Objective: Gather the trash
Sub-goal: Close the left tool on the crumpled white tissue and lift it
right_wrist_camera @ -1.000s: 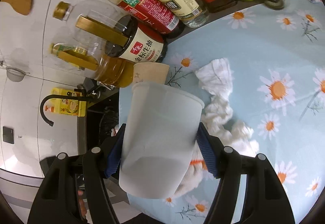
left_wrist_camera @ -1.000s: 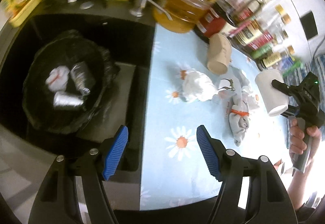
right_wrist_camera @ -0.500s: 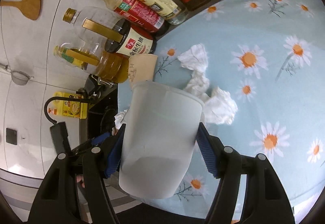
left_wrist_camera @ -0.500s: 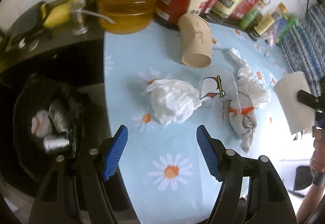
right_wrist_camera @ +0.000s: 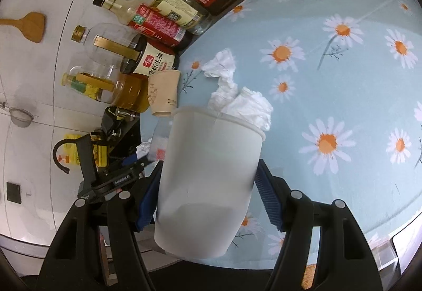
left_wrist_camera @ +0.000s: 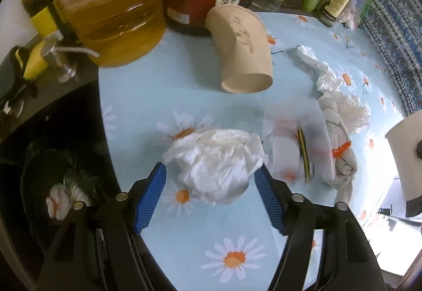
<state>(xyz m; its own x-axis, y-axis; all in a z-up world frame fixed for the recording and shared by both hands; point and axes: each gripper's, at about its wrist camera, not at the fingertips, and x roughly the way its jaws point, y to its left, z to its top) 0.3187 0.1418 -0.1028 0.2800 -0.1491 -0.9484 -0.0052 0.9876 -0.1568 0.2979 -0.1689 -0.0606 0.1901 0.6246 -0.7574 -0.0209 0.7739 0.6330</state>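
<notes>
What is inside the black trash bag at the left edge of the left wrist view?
In the black trash bag, one white crumpled wad with orange marks shows; the rest is dark, and the gripper's arm covers its lower part.

Crumpled white paper ball (left_wrist_camera: 215,163) near centre on desk. Tan paper cup (left_wrist_camera: 244,55) on its side, far centre, mouth toward viewer. Twisted white rag (left_wrist_camera: 340,130) with orange band, right. Translucent white cup (right_wrist_camera: 208,185) held upright.

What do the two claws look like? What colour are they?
Both look alike. The left claw and the right claw have glossy black plastic arms with small round silver screws. Their fingers end in bright blue pads with tiny ridges. The left claw's body, seen from the right camera, carries small white lettering.
</notes>
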